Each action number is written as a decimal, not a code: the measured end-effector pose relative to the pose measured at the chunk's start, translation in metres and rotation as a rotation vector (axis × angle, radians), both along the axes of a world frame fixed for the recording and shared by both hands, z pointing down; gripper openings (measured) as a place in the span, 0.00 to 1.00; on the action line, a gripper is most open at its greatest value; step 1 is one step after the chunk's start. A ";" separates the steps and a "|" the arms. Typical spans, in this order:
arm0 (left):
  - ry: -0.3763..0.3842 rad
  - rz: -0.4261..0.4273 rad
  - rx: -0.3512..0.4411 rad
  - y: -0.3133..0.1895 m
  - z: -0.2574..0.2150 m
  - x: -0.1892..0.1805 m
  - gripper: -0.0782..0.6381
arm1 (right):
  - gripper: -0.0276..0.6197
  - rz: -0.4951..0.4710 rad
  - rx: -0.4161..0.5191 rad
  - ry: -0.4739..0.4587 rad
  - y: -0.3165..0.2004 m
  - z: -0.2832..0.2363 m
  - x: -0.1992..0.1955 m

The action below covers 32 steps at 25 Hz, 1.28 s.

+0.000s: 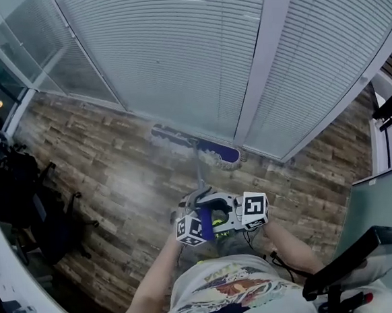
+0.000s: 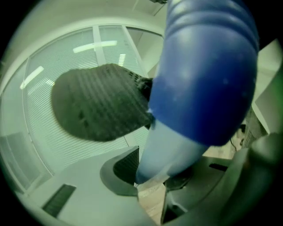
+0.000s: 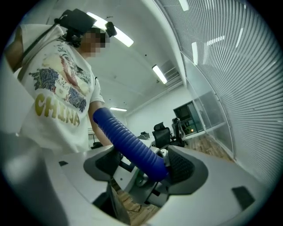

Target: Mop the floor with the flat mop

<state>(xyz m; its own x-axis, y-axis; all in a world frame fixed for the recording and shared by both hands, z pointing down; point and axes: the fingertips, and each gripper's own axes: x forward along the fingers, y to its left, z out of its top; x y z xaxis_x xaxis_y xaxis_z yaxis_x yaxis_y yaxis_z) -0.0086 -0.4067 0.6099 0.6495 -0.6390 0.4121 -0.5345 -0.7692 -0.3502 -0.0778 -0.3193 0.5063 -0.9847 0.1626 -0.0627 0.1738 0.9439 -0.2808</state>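
Note:
The flat mop's blue-edged head lies on the wooden floor at the foot of the blind-covered glass wall. Its silver pole rises to a blue ribbed grip in front of my body. My left gripper is shut on the mop handle; in the left gripper view the pole passes between the pads just below the blue grip. My right gripper is shut on the blue grip, which in the right gripper view lies across its two dark pads.
The glass wall with blinds runs across the top and angles away at the right. Black office chairs stand at the left. A pale desk edge and a dark bar are at the lower right.

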 end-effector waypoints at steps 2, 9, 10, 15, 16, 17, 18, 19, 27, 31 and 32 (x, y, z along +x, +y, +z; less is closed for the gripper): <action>0.039 -0.033 -0.018 -0.023 -0.010 0.002 0.23 | 0.52 0.002 -0.007 -0.014 -0.023 -0.010 0.003; -0.052 0.008 -0.035 -0.015 -0.007 -0.006 0.23 | 0.52 -0.031 -0.052 -0.011 -0.018 -0.012 -0.004; -0.083 0.028 -0.032 -0.007 -0.004 -0.008 0.23 | 0.52 -0.039 -0.056 -0.002 -0.010 -0.009 -0.007; -0.062 0.002 -0.016 0.044 0.000 -0.020 0.23 | 0.52 -0.063 -0.047 0.031 0.045 -0.002 -0.019; -0.038 -0.016 -0.013 0.055 -0.001 -0.025 0.23 | 0.52 -0.065 -0.042 0.038 0.057 -0.002 -0.023; -0.023 -0.027 -0.010 0.068 -0.001 -0.030 0.23 | 0.52 -0.066 -0.040 0.045 0.070 -0.001 -0.028; -0.014 -0.029 -0.009 0.083 -0.001 -0.035 0.23 | 0.52 -0.065 -0.040 0.053 0.085 0.000 -0.034; -0.009 -0.027 -0.008 0.099 -0.001 -0.041 0.23 | 0.52 -0.061 -0.040 0.058 0.102 0.001 -0.040; 0.030 0.002 -0.006 0.264 0.003 -0.080 0.23 | 0.52 0.006 -0.036 0.078 0.264 0.011 -0.085; 0.023 0.016 -0.001 0.349 0.002 -0.088 0.23 | 0.53 0.028 -0.033 0.094 0.349 0.016 -0.095; 0.033 0.016 -0.007 0.366 0.001 -0.088 0.23 | 0.53 0.036 -0.036 0.090 0.366 0.014 -0.095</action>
